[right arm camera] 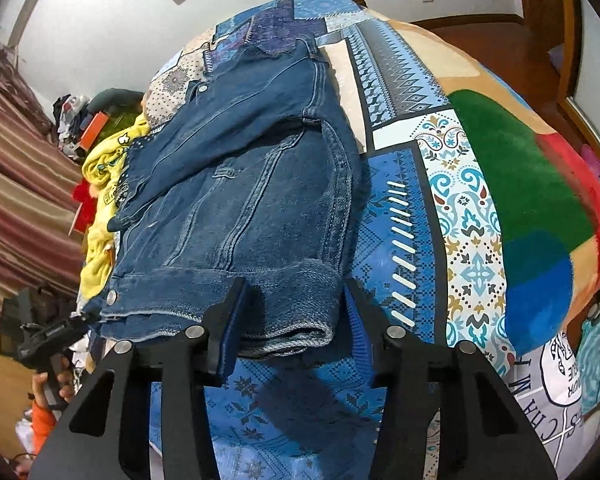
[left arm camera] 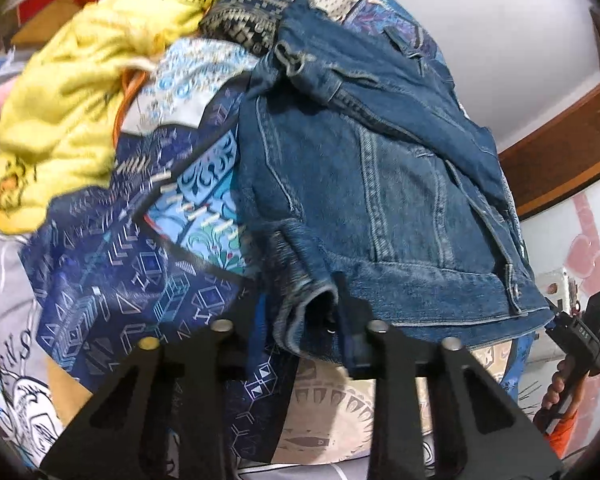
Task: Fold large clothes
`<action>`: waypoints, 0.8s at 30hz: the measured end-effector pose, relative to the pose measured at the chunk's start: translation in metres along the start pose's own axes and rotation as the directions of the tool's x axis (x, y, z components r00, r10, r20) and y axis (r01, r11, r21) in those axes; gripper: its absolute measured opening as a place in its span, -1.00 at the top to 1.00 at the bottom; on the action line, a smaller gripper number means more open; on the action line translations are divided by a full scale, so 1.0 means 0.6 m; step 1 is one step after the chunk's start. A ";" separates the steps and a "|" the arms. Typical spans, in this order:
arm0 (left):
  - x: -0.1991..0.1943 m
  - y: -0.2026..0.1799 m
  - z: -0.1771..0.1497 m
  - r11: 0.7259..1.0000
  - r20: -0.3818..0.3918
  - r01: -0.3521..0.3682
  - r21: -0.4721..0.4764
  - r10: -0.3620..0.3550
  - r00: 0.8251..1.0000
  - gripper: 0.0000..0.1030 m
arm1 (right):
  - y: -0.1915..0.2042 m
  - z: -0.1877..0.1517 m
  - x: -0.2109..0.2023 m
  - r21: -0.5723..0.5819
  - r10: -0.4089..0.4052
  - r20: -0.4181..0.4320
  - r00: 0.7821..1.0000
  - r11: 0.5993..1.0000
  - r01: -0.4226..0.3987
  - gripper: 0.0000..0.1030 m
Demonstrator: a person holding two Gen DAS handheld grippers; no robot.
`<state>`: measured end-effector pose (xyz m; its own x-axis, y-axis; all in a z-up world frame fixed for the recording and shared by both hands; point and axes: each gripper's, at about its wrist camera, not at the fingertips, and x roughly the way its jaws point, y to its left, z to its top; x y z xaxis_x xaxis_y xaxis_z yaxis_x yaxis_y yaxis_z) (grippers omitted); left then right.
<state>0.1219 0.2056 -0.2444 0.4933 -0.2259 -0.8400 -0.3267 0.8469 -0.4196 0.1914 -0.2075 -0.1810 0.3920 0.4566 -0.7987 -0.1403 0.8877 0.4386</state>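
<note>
jacket: denim jacket point(right arm camera: 244, 184) is lying on the patterned bedspread point(right arm camera: 400, 216), near edge hanging just over the side toward both grippers. Looks narrowed already, both side edges doubled inward, sleeves not sticking out; collar end is sitting far from cams.

done so far: lengthwise folds seem in, judging by thick rolled edges at the hem point(right arm camera: 292, 308). Button placket showing along one long side in right wrist view.

left to do: crosswise fold(s) prob still pending, hem to collar, since jacket is lying long. Then moving it off to a stack. Yellow garment point(left arm camera: 72, 92) is sitting crumpled beside the jacket, unfolded, so more items waiting, as I read it.

right gripper: right gripper point(right arm camera: 296, 316) is sitting at the hem's near corner, jaws apart, blue pads either side of the rolled denim edge but not squeezing it; cloth between the fingers, small gaps showing.

left gripper: left gripper point(left arm camera: 296, 320) is at the other hem corner; jaws apart w/ a folded cuff-like edge point(left arm camera: 304, 308) between them. One finger appears against the cloth, other well off, so not clamped as far as I see.

other stuff: rainbow blanket point(right arm camera: 540, 200) is lying on far side of the bed, apart from jacket.

progress guess: approx mid-way on this garment; both grippers lining up on hem corners suggests the hem-up fold is coming next.

risk: thick denim may be slipping or unrolling if pinch is catching only the top layer.
</note>
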 end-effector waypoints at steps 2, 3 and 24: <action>-0.010 -0.005 0.004 1.000 0.024 0.011 0.004 -0.011 1.000 0.66 | 0.005 0.000 -0.003 -0.012 -0.010 0.004 1.000 1.000 0.010 0.45; -0.016 -0.008 0.008 1.000 0.037 0.019 0.004 -0.019 0.999 0.73 | 0.010 0.001 -0.008 -0.025 -0.017 0.014 1.000 1.000 0.017 0.53; -0.104 -0.112 0.283 0.991 0.339 0.104 0.083 -0.126 0.932 0.79 | 0.142 0.228 -0.043 -0.260 0.031 0.291 0.956 0.964 0.048 0.76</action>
<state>0.2497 0.2443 -0.1052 0.7741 -0.1541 -0.6140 -0.2058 0.8560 -0.4743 0.2935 -0.1519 -0.0668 0.6353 0.4463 -0.6302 -0.3527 0.8937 0.2774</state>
